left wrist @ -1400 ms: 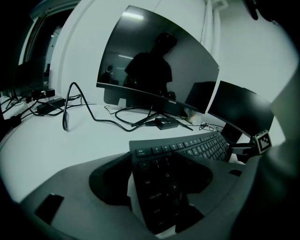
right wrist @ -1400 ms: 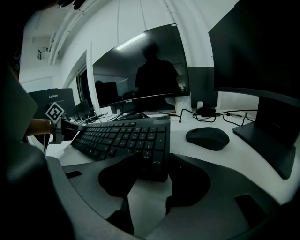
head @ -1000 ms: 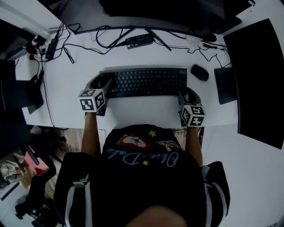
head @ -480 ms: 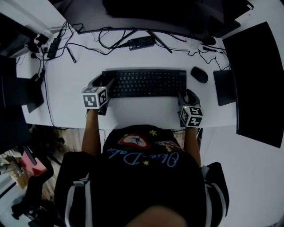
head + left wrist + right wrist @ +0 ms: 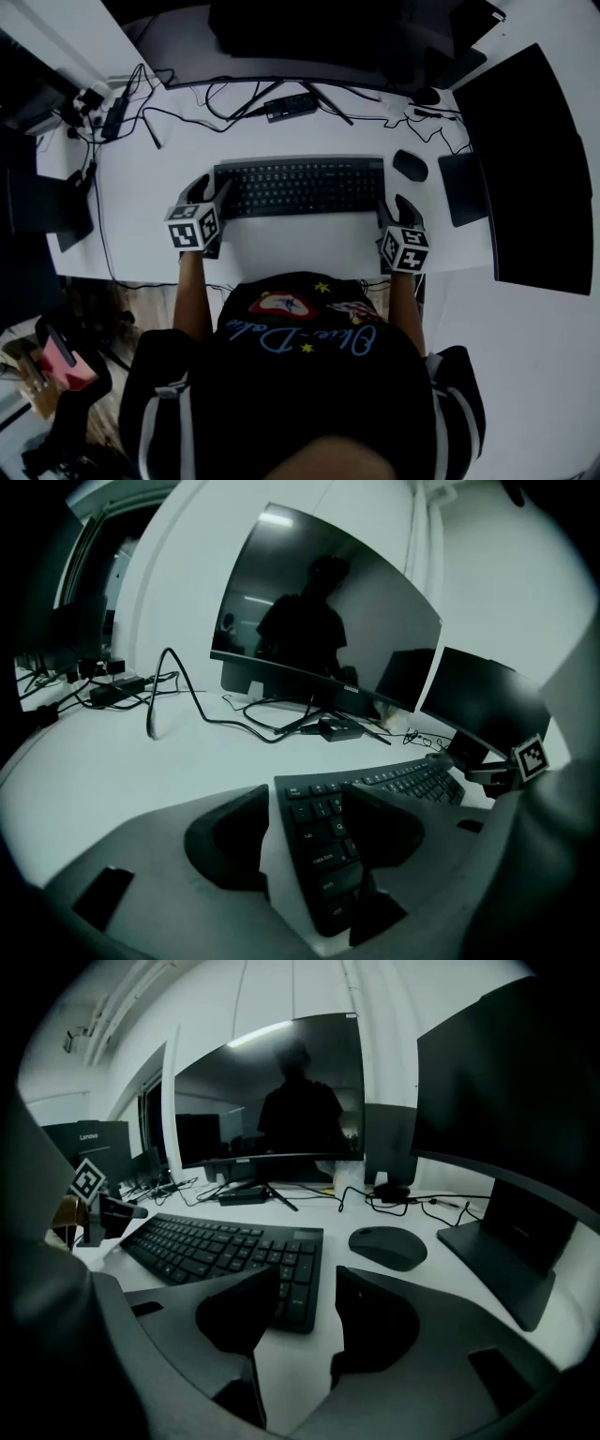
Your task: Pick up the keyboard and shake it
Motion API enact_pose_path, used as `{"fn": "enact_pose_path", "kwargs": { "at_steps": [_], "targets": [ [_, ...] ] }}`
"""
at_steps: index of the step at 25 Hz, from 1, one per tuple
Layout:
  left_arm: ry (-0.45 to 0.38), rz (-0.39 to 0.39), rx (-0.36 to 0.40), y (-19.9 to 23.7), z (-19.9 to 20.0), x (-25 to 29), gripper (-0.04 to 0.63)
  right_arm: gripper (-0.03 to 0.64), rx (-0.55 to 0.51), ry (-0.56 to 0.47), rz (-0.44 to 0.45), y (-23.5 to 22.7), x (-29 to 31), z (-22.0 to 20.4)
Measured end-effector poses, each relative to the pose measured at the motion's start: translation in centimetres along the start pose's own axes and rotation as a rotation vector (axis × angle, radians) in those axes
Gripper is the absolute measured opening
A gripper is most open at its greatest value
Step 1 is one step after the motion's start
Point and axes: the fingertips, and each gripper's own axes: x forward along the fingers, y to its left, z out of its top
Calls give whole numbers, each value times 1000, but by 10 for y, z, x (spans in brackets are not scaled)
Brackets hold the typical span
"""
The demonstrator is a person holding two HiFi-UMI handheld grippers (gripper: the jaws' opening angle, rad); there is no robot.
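"Lenovo": on back of dark monitor [image 5: 103,1138], far left in right gripper view.
Keyboard [image 5: 323,841] left-end keys: "Q", "caps lock", "shift", "ctrl".
Shirt [image 5: 309,375]: pale script lettering, upside down, not legible.

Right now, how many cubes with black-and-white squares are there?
2. The left cube sits by the keyboard at its left end, the right cube at its right end, both near the desk edge. None seems hidden.

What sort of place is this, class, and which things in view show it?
Probably an office computer workstation: a white desk bears a black keyboard and a mouse, with a large monitor standing behind them.
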Motion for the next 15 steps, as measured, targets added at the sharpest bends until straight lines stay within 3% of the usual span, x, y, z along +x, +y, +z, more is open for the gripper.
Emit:
{"fn": "enact_pose_path", "kwargs": {
  "at_steps": [3, 5, 9, 15],
  "targets": [
    [-49, -8, 11, -5, 11, -15, 222, 131, 25, -67, -7, -1, -10, 19],
    [-87, -26, 20, -11, 21, -24, 213, 37, 54, -117, -5, 2, -16, 33],
    [-167, -46, 73, -27, 45, -40, 122, 14, 97, -225, 35, 16, -31, 62],
    [-273, -80, 138, -54, 77, -62, 22, 3, 80, -339, 105, 41, -54, 99]
  ]
}}
